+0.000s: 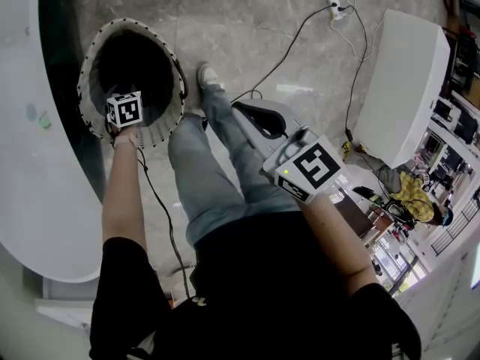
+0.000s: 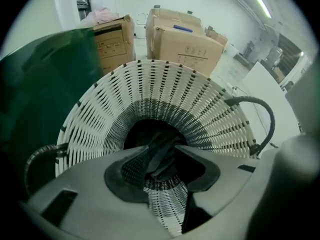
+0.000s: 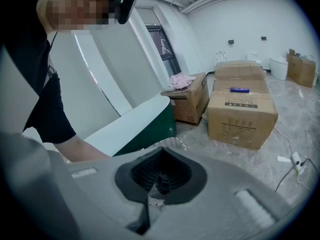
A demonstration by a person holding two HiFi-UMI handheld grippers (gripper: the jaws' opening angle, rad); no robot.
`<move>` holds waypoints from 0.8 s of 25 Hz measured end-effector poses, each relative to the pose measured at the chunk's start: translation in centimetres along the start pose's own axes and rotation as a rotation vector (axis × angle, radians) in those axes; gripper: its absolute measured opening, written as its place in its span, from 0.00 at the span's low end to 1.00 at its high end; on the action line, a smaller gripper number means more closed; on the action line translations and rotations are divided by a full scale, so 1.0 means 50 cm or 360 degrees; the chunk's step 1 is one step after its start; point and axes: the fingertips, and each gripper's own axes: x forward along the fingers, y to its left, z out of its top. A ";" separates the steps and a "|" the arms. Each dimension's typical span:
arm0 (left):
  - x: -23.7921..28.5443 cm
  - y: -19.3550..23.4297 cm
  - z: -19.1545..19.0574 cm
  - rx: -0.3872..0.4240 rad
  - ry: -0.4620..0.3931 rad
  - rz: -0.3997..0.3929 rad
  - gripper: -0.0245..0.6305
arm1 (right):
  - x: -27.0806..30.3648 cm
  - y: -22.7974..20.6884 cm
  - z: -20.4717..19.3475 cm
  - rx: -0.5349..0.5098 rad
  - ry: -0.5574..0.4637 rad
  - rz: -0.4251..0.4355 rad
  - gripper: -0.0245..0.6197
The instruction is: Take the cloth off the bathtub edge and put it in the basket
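Left gripper [image 2: 161, 150] points down into the white woven round basket [image 2: 150, 89], jaws parted around the slack dark grey cloth [image 2: 159, 160], apparently to drop it; right gripper [image 3: 156, 186] idles, jaws together, empty.

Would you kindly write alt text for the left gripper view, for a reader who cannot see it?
The left gripper has its jaws apart over a white woven basket, with a dark cloth between them hanging into it. A green bathtub side is at left; cardboard boxes stand behind.
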 end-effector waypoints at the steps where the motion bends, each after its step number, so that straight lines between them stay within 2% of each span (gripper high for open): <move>1: -0.001 0.002 0.002 0.0006 0.0004 0.0006 0.31 | 0.000 0.001 0.002 0.0000 -0.0001 0.0000 0.03; 9: -0.036 -0.019 0.016 0.0009 -0.0031 -0.0062 0.31 | -0.012 0.012 0.021 -0.0004 -0.0028 0.0007 0.03; 15: -0.125 -0.048 0.062 -0.0031 -0.0118 -0.0158 0.08 | -0.025 0.040 0.059 -0.0036 -0.0070 0.0048 0.03; 20: -0.223 -0.076 0.086 -0.0024 -0.0195 -0.0252 0.06 | -0.051 0.078 0.094 -0.0054 -0.0110 0.0084 0.03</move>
